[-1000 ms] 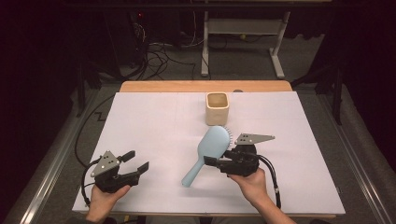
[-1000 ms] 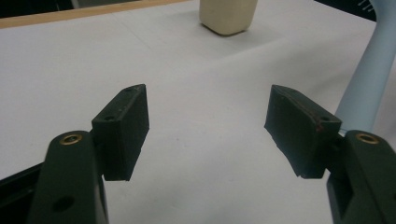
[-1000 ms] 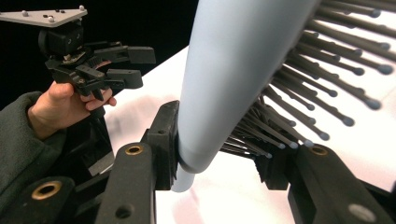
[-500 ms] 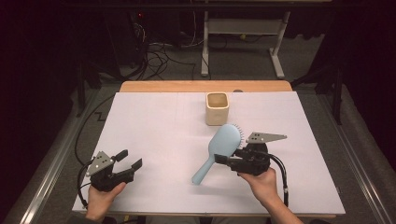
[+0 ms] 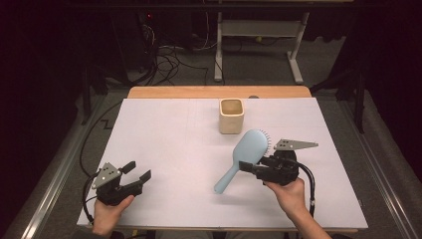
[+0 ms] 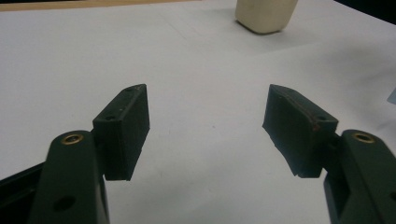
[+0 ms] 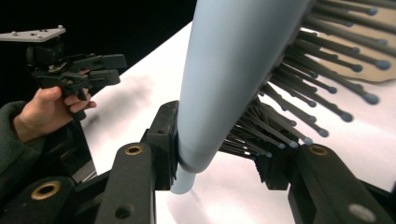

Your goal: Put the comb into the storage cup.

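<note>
A dark room with cables on the floor behind, and up front a table (image 5: 149, 92) under a white sheet (image 5: 164, 149), lit bright. The right gripper (image 5: 247, 166) is clamped on a pale blue hairbrush (image 5: 245, 154), one jaw on the smooth back of the head, the other buried in the bristles, as the right gripper view makes plain (image 7: 219, 84). The handle hangs down and away past the fingertips toward the sheet, and the head tilts up beyond them.

Over on the other side, the left gripper (image 5: 137, 171) sits low near the front edge of the sheet, its jaws spread wide with nothing but white sheet between them, the fingers (image 6: 123, 126) bare. It waits well apart from the brush.

Just beyond the brush head stands a cream cup (image 5: 231, 115), upright, mouth open. The step in hand looks like carrying the brush toward that cup. The next move would likely call for swinging the brush upright, handle down, and lining it over the cup's mouth before letting go, though the grip across the bristles could let it twist.

Against a second ago, the brush and right gripper have drifted to the right across the sheet and the brush sits a touch higher. The left gripper has pulled back toward the front edge. The cup has not budged.
</note>
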